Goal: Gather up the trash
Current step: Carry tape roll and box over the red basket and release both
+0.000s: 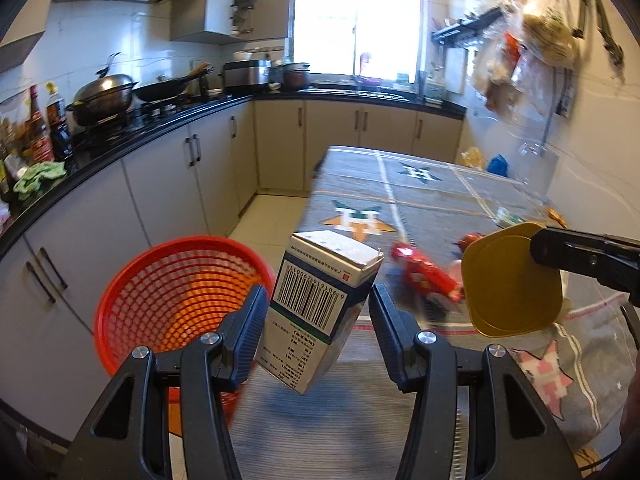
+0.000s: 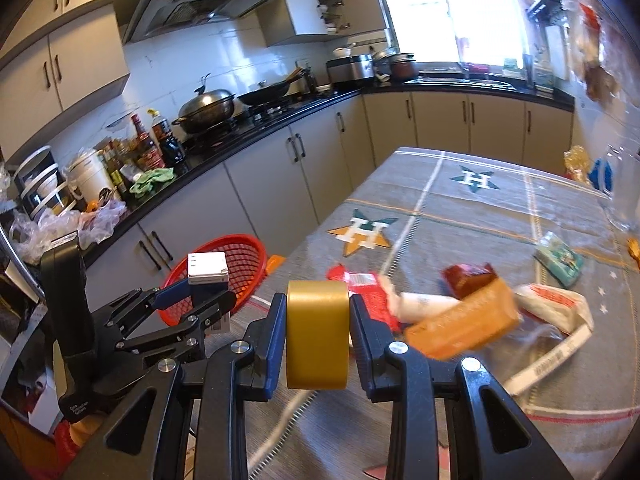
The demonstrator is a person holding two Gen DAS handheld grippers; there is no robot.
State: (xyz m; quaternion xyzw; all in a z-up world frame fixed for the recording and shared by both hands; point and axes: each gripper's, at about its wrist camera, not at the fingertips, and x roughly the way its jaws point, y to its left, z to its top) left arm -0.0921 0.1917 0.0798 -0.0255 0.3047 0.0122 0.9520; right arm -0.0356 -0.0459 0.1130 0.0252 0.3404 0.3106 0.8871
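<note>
Two pieces of trash are being carried near the table's (image 2: 472, 208) left edge: a light, crushable carton (image 1: 320, 308) sitting between the left gripper's (image 1: 318, 316) parted jaws beside the red basket (image 1: 132, 280). A stiff, slick gold lid (image 2: 317, 332) is being clamped edgewise by the right gripper (image 2: 318, 330).

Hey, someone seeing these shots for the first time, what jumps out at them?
Probably the left gripper, open around a tilted white barcode carton, beside the red mesh basket that stands off the table's edge. Next, the right gripper clamping a gold lid edge-on above the grey star-patterned tablecloth, where wrappers and an orange box lie scattered.
</note>
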